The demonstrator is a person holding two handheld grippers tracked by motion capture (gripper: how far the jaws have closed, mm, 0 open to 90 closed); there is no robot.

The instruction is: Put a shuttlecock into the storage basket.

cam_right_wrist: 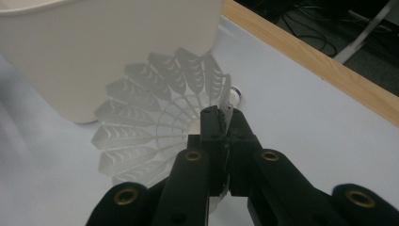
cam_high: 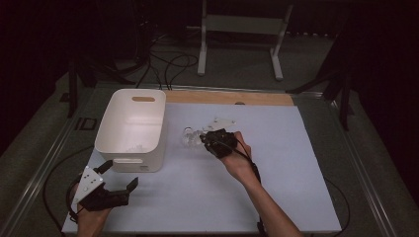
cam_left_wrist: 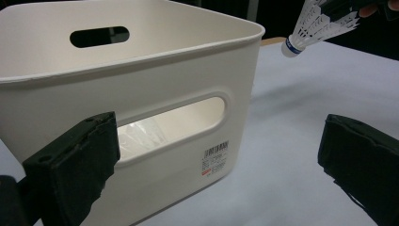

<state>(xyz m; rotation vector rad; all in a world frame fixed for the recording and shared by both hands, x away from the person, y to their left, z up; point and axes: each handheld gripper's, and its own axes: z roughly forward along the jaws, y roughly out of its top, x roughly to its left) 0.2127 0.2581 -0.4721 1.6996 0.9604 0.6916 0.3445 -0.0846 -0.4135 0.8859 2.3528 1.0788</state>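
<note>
A white plastic shuttlecock (cam_right_wrist: 150,117) hangs a little above the white table sheet, and my right gripper (cam_right_wrist: 226,122) is shut on the rim of its skirt. In the high view that gripper (cam_high: 217,142) sits mid-table, right of the white bin (cam_high: 131,128), with the shuttlecock (cam_high: 190,139) pointing toward the bin. The shuttlecock (cam_left_wrist: 315,26) has a blue band at its cork. My left gripper (cam_high: 120,174) rests at the near left corner, open and holding nothing, its jaws aimed at the bin's (cam_left_wrist: 141,70) near wall. Another shuttlecock (cam_left_wrist: 141,134) lies inside the bin, seen through the handle slot.
A wooden strip (cam_high: 230,98) edges the table's far side. A small white piece with a blue band (cam_right_wrist: 235,96) lies on the sheet just beyond my right jaws. Cables and a white stand (cam_high: 242,29) are on the floor behind.
</note>
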